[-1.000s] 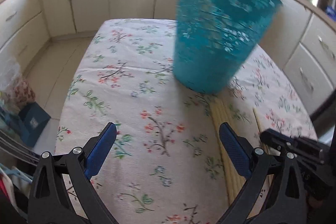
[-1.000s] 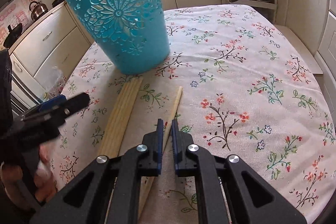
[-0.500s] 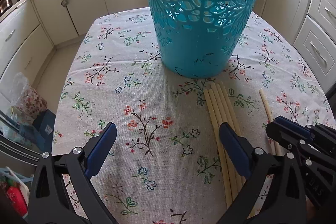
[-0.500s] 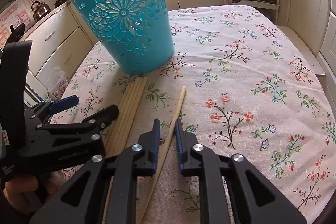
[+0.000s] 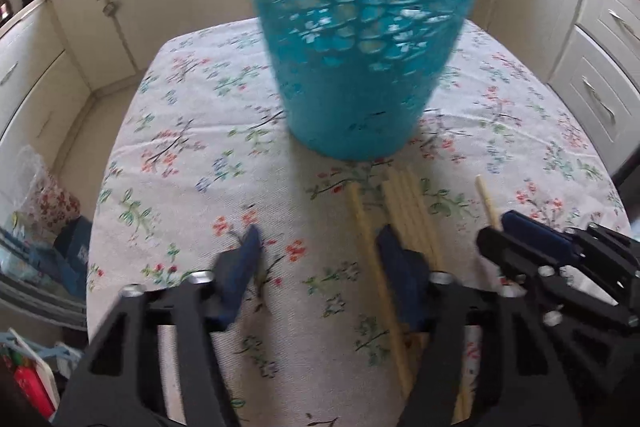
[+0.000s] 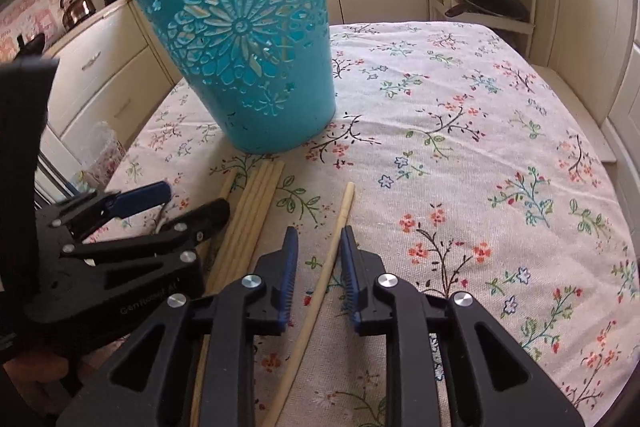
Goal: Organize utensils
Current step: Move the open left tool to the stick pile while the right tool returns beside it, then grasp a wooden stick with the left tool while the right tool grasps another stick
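One chopstick (image 5: 362,227) now lies split off from the bundle of chopsticks (image 6: 256,211) in front of the turquoise basket (image 6: 240,43) on the tabletop (image 6: 480,147), where a second ago all lay packed together. It runs between the left gripper (image 5: 316,247)'s fingers, which were spread wide and are closing, not yet pressing it. On the bundle's other side a single chopstick (image 6: 336,235) lies between the right gripper (image 6: 316,247)'s fingers, earlier nearly clenched, now opening and clear of it.

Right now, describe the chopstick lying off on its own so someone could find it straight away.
Start at the blue cut-out basket on the floral tablecloth. In front of it lies a bundle of chopsticks. The lone chopstick lies apart to their right, running between the fingers of the right tool.
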